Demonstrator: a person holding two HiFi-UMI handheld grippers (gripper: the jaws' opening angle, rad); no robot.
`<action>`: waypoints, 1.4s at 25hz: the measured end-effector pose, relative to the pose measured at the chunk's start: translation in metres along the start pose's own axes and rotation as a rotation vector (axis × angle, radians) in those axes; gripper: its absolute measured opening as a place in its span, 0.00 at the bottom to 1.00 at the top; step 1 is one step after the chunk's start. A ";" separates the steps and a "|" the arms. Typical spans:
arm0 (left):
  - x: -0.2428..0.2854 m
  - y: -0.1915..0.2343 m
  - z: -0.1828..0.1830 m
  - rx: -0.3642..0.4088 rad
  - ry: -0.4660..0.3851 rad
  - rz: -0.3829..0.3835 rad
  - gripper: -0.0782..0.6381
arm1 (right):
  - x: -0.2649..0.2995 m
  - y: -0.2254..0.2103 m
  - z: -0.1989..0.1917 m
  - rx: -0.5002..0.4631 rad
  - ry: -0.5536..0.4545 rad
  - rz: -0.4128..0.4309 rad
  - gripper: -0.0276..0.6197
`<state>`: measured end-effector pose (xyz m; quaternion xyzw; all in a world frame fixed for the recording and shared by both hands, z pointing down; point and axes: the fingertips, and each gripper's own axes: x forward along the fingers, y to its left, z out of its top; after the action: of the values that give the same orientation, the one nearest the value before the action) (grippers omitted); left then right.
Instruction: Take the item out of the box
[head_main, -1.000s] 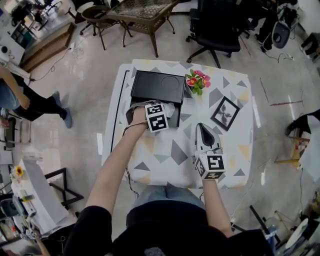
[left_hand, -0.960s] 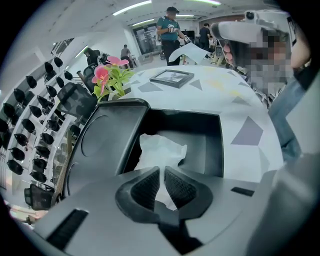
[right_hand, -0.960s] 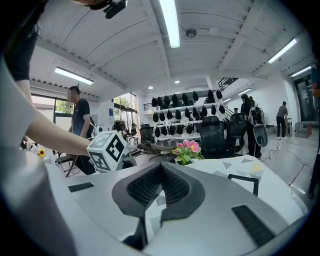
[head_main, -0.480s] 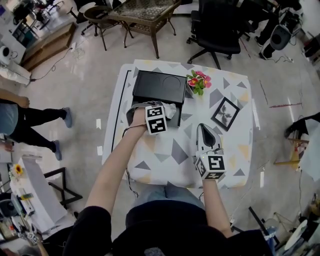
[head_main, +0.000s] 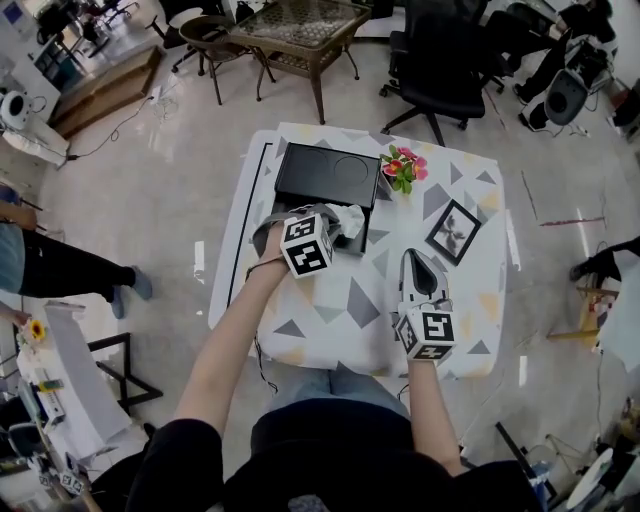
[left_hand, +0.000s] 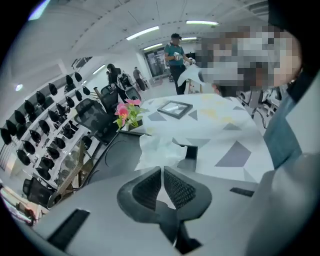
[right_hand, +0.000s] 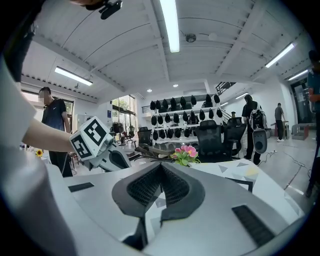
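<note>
Extraction step in hand. My left gripper has just been closing and now pinches a fold of the white paper, which I judge partly raised at the near edge of the black box. My right gripper is pressed together and empty above the table. Next move: lift the paper clear of the box walls.

Your left gripper has lifted up from the black box. Its jaws have just closed on the crumpled white paper, which now rises out of the box with them. A bystander at your left has walked on.
</note>
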<state>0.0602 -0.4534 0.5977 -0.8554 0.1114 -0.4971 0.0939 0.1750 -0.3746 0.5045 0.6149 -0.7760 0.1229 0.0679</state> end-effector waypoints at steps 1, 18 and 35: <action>-0.007 0.001 0.005 -0.026 -0.033 0.013 0.16 | -0.001 -0.001 0.002 0.002 -0.004 -0.004 0.05; -0.145 0.025 0.041 -0.557 -0.648 0.452 0.16 | -0.021 -0.006 0.033 -0.033 -0.105 -0.028 0.05; -0.175 -0.004 0.017 -0.590 -0.735 0.619 0.16 | -0.030 0.001 0.050 -0.096 -0.163 -0.015 0.05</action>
<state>-0.0085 -0.3985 0.4453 -0.8897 0.4515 -0.0635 0.0247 0.1833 -0.3600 0.4491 0.6245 -0.7795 0.0345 0.0349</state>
